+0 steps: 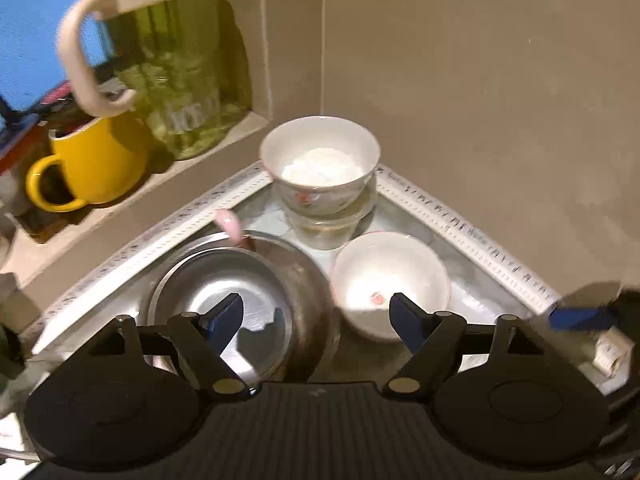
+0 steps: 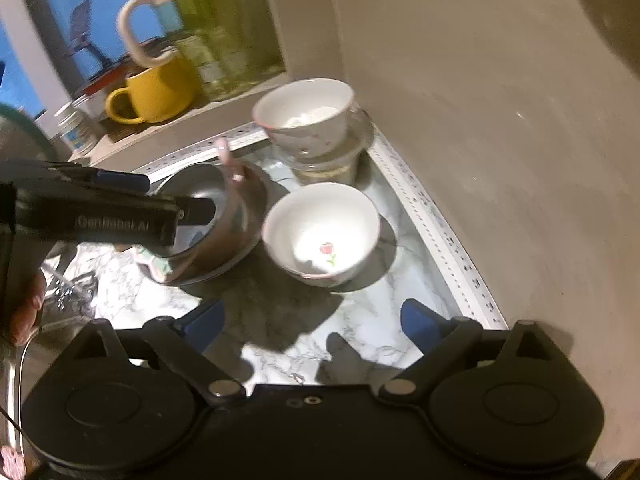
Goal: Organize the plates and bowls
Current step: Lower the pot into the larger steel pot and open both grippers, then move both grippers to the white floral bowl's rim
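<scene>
Two white bowls, one stacked, two steel bowls, both tongs wide, empty.

Plain beige walls meet in a corner behind the marbled surface; left of that corner, a recessed ledge under warm light.

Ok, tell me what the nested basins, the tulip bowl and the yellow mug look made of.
Nested basins: likely stainless steel, with dull grey mirror-like reflections. Tulip bowl: probably glazed ceramic or porcelain, glossy white with a printed flower. Yellow mug: seemingly glazed ceramic, opaque with a soft sheen.
</scene>
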`<state>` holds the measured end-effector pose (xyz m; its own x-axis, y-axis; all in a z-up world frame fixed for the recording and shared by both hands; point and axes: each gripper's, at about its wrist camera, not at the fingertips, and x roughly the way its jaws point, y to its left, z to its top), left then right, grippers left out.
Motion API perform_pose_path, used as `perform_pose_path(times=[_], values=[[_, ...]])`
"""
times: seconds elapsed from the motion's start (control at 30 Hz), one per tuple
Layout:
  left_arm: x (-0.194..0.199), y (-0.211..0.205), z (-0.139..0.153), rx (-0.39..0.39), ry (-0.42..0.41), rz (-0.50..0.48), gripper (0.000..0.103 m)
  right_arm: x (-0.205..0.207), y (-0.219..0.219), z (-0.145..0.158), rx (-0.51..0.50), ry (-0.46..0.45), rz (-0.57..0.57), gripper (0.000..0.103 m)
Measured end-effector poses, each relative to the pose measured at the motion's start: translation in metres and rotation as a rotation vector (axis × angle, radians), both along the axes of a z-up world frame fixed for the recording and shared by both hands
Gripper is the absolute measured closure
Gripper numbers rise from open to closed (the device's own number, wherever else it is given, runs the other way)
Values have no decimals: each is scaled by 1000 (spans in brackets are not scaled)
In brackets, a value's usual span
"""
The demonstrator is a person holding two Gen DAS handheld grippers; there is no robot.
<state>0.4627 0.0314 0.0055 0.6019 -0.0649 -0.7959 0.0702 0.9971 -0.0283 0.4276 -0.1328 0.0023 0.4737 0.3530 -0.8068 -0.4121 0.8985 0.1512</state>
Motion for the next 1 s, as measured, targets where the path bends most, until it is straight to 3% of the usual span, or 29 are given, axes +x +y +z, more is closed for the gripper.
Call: perform_pose_path(times=[0.4,0.47,0.57,0.7,0.73,0.8,0.9,1.0], values=[[59,-33,-22,25,62,-38,23,24,-13,-25,68,8,-169,12],[67,-37,-29,39,69,-42,23,30,-11,-30,74,16,-177,16],[76,-42,-39,57,77,-60,23,37,-7,-39,73,34,-170,31],[83,-45,-47,46,78,-79,24,48,-3,-48,79,48,-197,36],[84,-46,-49,49,77,-86,25,50,-2,-50,80,53,-208,41],[87,-49,-52,61,81,-106,38,55,1,-55,77,59,-219,47],[91,-51,-56,69,86,-115,39,62,6,-61,62,61,-234,50],[94,-50,-60,74,95,-117,46,69,13,-68,48,75,-243,62]])
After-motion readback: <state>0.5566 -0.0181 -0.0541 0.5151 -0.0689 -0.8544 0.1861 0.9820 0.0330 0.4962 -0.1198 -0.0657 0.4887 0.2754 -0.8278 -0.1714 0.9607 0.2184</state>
